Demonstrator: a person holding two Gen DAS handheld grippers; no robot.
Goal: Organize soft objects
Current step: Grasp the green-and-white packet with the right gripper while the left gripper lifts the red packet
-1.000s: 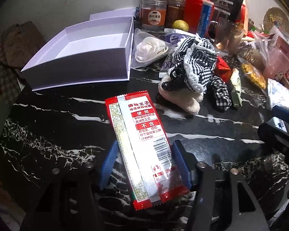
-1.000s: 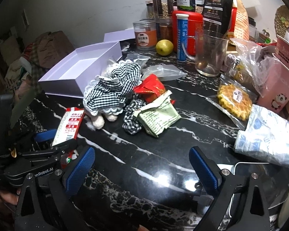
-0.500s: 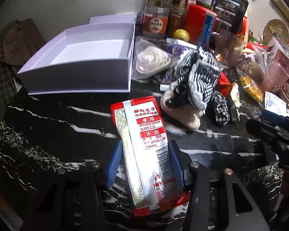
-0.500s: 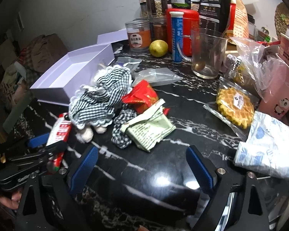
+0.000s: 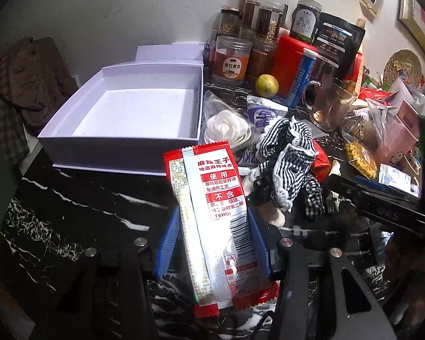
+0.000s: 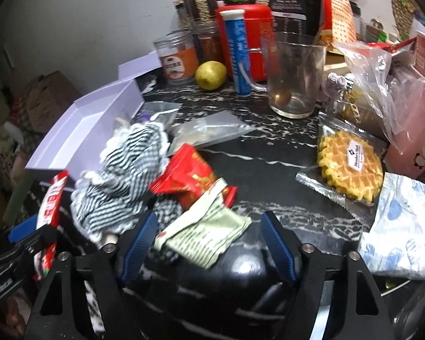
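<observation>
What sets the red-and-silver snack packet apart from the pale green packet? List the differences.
The red-and-silver snack packet is long, narrow and flat; the pale green packet is wider and crumpled.

The red-and-silver snack packet is clamped in the left hand-held gripper; the pale green packet lies on the black marble countertop between the closing jaws of the right hand-held gripper, not yet pinched.

Both are soft sealed packets with printed text.

A glossy red-and-silver foil snack sachet catches the light; so does the polished black white-veined marble tabletop. At eleven o'clock, the white open cardboard box looks matt and smooth. At two o'clock, black-and-white gingham cloth with lace trim looks soft, beyond it a clear glass mug.
</observation>
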